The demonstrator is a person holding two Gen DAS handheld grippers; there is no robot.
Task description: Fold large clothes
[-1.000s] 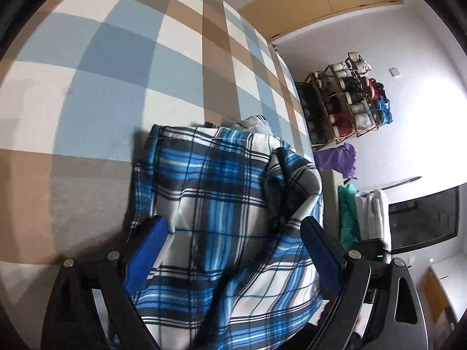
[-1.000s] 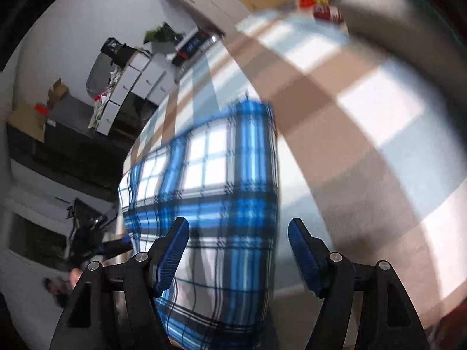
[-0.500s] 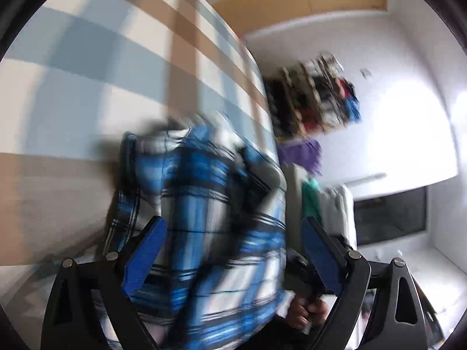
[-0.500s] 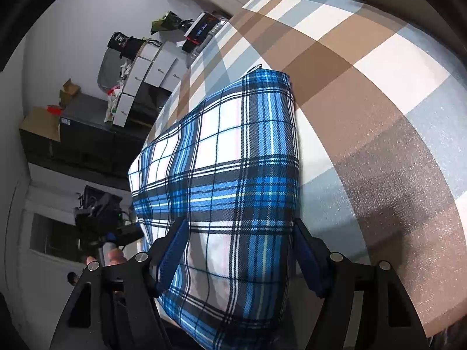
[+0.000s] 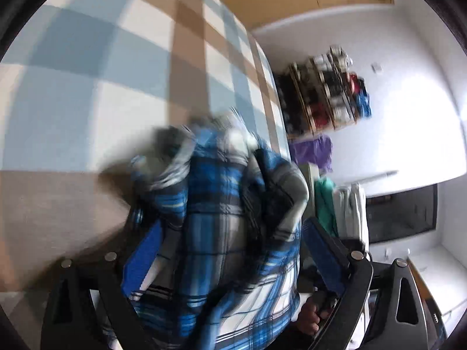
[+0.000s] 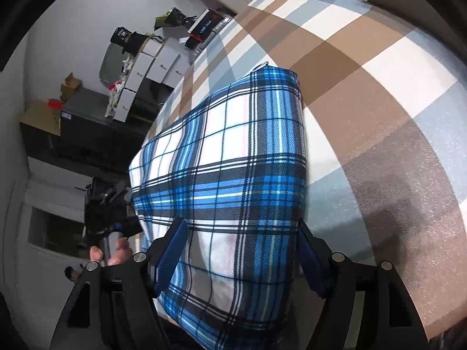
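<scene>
my right tool (image 6: 242,250) hung over the near end of the blue plaid garment (image 6: 230,169) with its jaws parting – the cloth ran between the blue pads (image 6: 172,250), but neither pad pressed on it, so nothing was gripped. the garment lay folded into a neat flat panel on the bed (image 6: 379,93), over a cover of big brown, pale blue and white checks, and a small loop stuck out at the far corner of the fold.

from my left tool (image 5: 230,256) the same garment (image 5: 221,210) looked bunched and heaped, badly blurred, at the near edge of the bed (image 5: 87,87). its jaws stood wide apart with the cloth piled between them; the left pad (image 5: 143,259) sat just beside the folds and the right pad was clear of them, so it was released too. below that tool i could see my hand (image 5: 312,315) wrapped round a black handle.

in the right view the other hand (image 6: 113,253) held the left tool's dark body beside the garment's left edge.

writing was scarce: a black box with red trim (image 6: 204,27) on the white drawers (image 6: 151,67) carried white lettering too small to make out, and a dark bag (image 6: 125,39) near it bore a small white tag i couldn't read for sure. a rack of shoes (image 5: 327,93) stood against the far wall – no labels legible there.
</scene>
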